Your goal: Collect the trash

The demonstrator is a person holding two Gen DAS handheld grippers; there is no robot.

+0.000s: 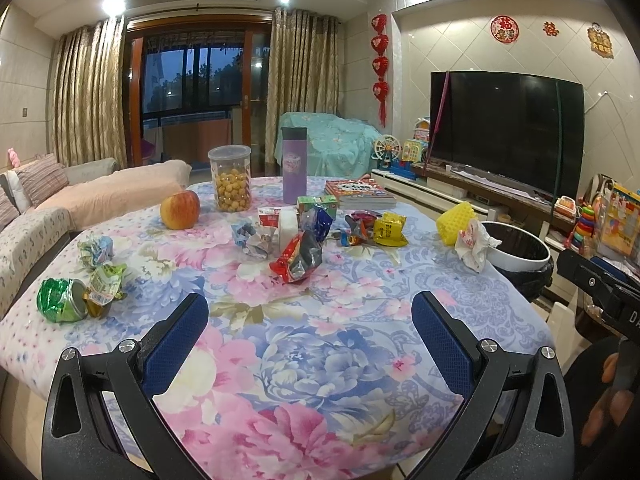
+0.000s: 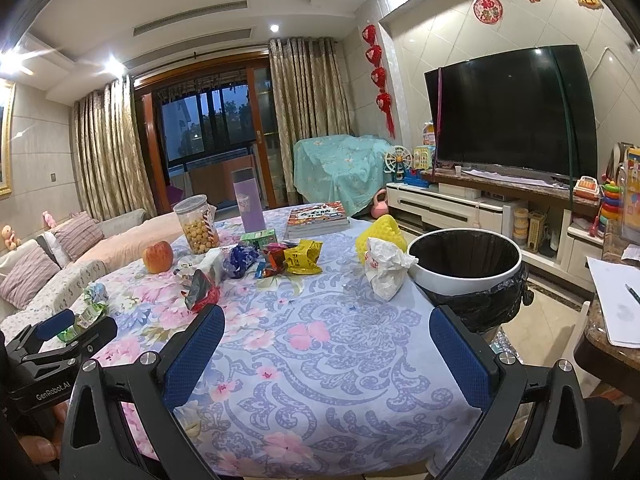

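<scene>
Two hand-held grippers over a counter (image 1: pixel 500 320) draped in a floral cloth. The left hand-held gripper (image 1: pixel 310 320) is released, its blue pads spread wide with nothing between them; the right hand-held gripper (image 2: pixel 326 334) is likewise released and empty. Landmark: the white trash bin (image 2: pixel 466 276) with a black liner, standing just beside the counter's edge. A crumpled white wrapper (image 2: pixel 384 266) lies on the counter nearest the bin, with a yellow sponge-like block (image 2: pixel 382 232) just behind it. Farther from the bin lie a yellow packet (image 2: pixel 303 257), a cluster of coloured wrappers (image 2: pixel 240 260) and a red foil packet (image 1: pixel 297 258). Farthest from the bin are a crushed green can (image 1: pixel 62 301) and small green wrappers (image 1: pixel 105 278). An apple (image 1: pixel 180 210), a snack jar (image 1: pixel 230 178), a purple flask (image 1: pixel 294 166) and books (image 1: pixel 360 193) occupy the far side.
</scene>
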